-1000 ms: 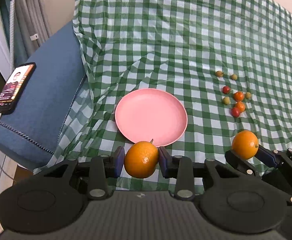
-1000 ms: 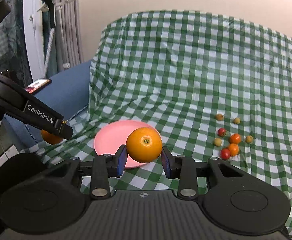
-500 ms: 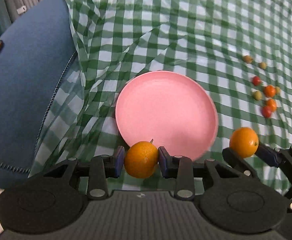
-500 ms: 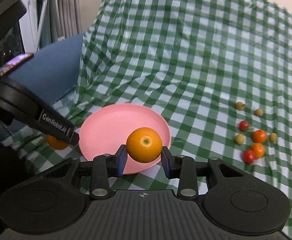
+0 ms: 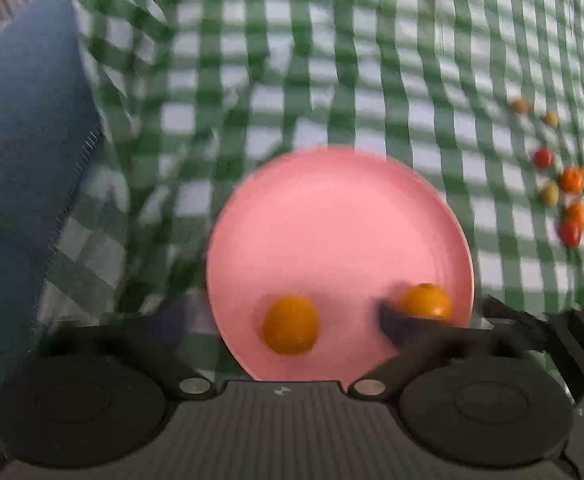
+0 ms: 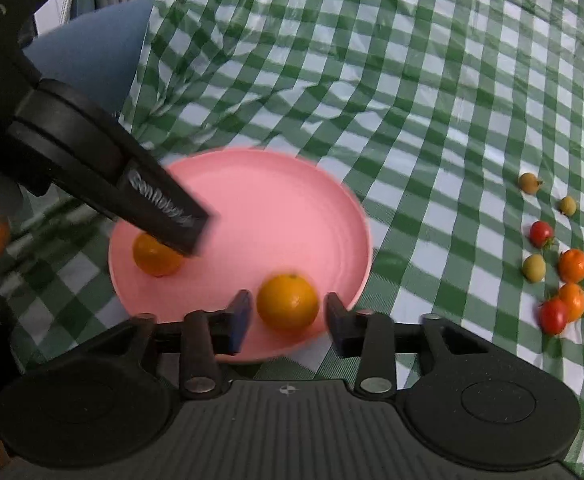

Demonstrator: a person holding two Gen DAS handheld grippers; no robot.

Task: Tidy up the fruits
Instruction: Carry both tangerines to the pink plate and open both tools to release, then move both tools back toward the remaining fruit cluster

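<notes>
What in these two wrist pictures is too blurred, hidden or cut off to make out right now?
- Left wrist view: motion blur smears the left gripper, so its fingers cannot be made out.
- Right wrist view: the left gripper's finger hides part of the far orange.
- Small fruits on the cloth: too small to identify.

The left wrist view is smeared throughout. The left gripper's [image 5: 292, 320] fingers dissolve into dark streaks low in the frame, so their tips cannot be made out. In the right wrist view, that gripper's finger [image 6: 163, 216] hides part of one orange [image 6: 153, 258] at centre left.
</notes>
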